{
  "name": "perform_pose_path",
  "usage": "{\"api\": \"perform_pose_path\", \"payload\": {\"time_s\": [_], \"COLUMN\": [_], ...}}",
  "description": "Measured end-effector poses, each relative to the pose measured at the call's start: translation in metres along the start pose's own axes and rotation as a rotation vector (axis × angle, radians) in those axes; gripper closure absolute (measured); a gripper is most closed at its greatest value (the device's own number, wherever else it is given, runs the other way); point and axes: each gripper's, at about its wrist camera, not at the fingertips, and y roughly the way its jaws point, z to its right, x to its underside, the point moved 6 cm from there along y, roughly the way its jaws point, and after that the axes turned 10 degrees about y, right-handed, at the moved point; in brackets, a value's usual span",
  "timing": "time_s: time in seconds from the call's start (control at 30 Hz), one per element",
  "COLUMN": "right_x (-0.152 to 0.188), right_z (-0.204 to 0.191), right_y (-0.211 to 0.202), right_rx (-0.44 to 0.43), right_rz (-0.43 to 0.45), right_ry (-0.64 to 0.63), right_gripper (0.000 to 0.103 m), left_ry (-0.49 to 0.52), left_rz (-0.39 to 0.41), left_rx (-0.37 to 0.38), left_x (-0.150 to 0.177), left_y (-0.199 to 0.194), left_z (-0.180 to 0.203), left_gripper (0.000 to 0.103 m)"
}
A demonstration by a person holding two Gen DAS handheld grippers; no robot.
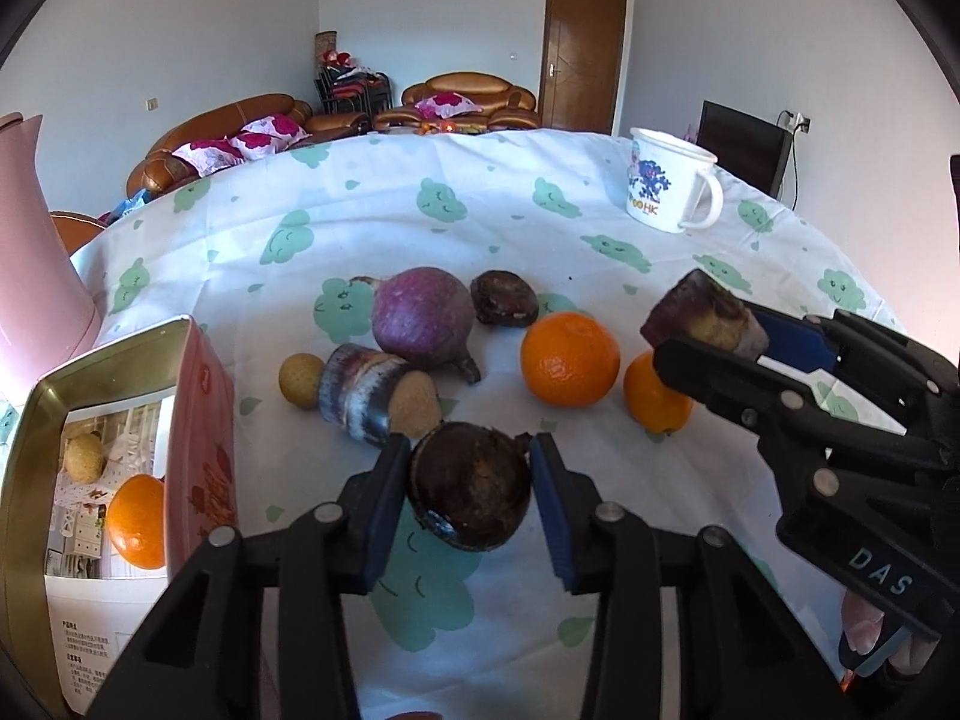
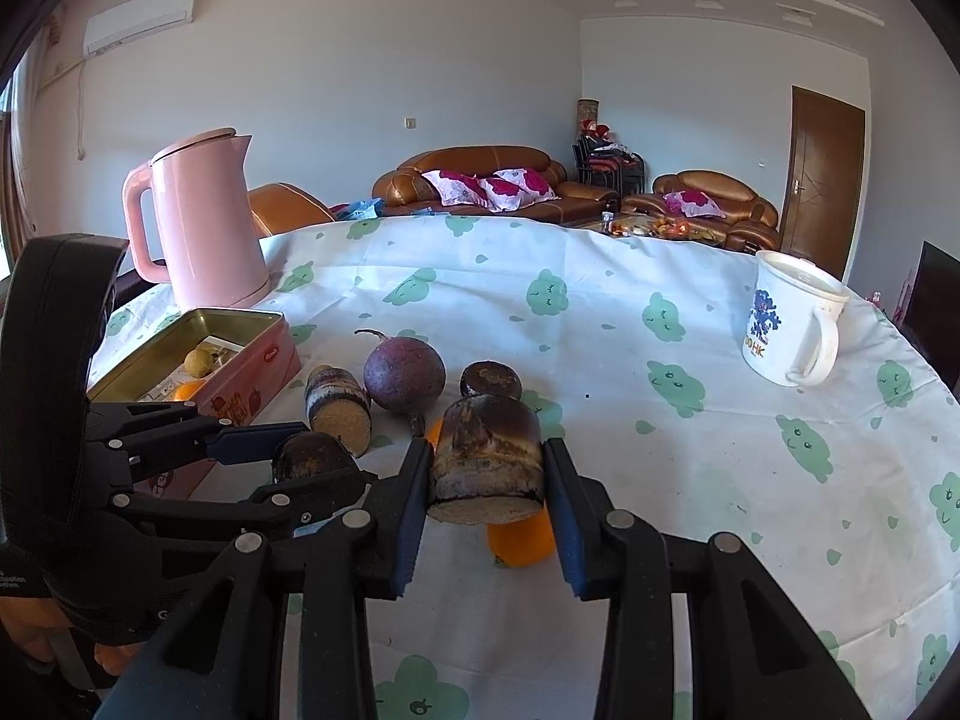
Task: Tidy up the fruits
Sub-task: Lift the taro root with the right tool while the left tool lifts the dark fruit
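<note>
My left gripper (image 1: 470, 474) is shut on a dark brown round fruit (image 1: 471, 489), held just above the cloth. My right gripper (image 2: 487, 474) is shut on a short purple-brown cane piece (image 2: 489, 462); it also shows in the left wrist view (image 1: 702, 315), to the right of the fruits. On the cloth lie a purple round fruit (image 1: 420, 315), another cane piece (image 1: 372, 399), a small tan fruit (image 1: 298, 380), a dark fruit (image 1: 503, 299) and two oranges (image 1: 569, 358) (image 1: 651, 396). A pink tin (image 1: 198, 420) at left holds an orange (image 1: 139, 519) and a tan fruit (image 1: 84, 456).
A white mug (image 1: 669, 180) stands at the far right of the table. A pink kettle (image 2: 207, 222) stands at the far left behind the tin. The table (image 1: 420, 192) has a white cloth with green prints. Sofas and a door lie beyond.
</note>
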Motion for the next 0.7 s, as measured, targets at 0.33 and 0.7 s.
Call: {"api": "perform_pose_path", "payload": {"time_s": [0.33,0.7], "right_x": [0.0,-0.001], "right_z": [0.0,-0.002], "right_y": [-0.006,-0.011], "right_rx": [-0.012,-0.029], "right_rz": [0.02,0.041], "right_ry": [-0.001,-0.01], "right_gripper": [0.064,0.064], "left_ry": [0.011,0.025], "left_rz": [0.063,0.134], "left_rx": [-0.052,-0.113], "left_x": [-0.004,-0.007], "left_y": [-0.013,-0.027], "left_z": [-0.002,-0.003], "left_gripper": [0.061,0.061]}}
